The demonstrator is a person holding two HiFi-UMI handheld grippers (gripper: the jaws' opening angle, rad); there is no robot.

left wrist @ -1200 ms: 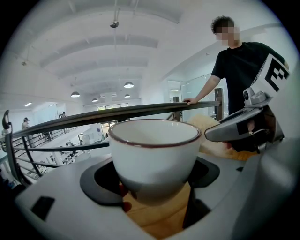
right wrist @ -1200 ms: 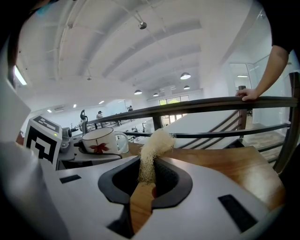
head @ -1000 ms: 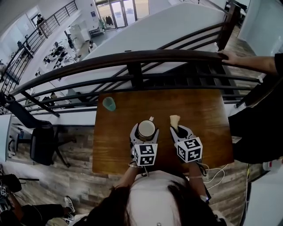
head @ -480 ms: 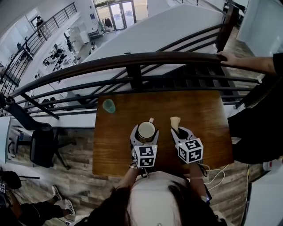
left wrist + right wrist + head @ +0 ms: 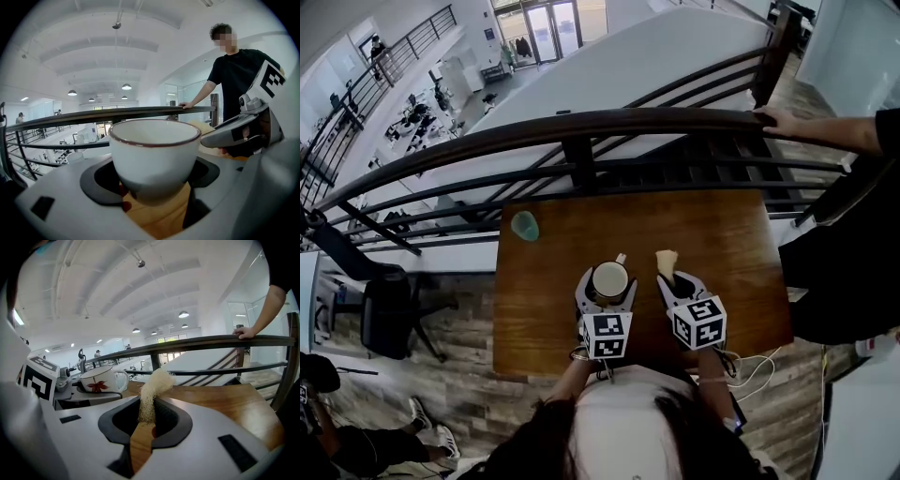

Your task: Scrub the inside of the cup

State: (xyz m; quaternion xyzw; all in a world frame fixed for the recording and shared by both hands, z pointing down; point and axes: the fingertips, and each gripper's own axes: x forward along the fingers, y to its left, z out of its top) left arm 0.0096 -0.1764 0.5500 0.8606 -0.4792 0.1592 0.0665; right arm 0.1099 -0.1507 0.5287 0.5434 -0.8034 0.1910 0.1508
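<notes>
- Brown, glossy wood makes up the small counter (image 5: 741,244). It stands against a dark metal railing (image 5: 581,127), and beyond the rail, at the head view's upper left, the room drops to a lower office floor with desks.
- A bystander's hand (image 5: 773,119) rests on the rail at the upper right. White cables (image 5: 757,367) trail off the counter's lower-right edge.
- At frame centre the left hand-held gripper (image 5: 607,284) is clamped around a white cup (image 5: 154,154). The cup is upright with its mouth up, has a dark-red rim, and shows a red flower on its side in the right gripper view.
- Just right of it, the right hand-held gripper (image 5: 678,279) pinches a pale fibrous scrubber (image 5: 152,394), whose tuft stands apart from the cup.
- A small teal thing (image 5: 525,225) sits near the counter's upper-left corner, too small to identify.
- The jaws hide the cup's foot, so I cannot tell whether it rests on the wood. The scrubber's lower end is buried between the pads.
</notes>
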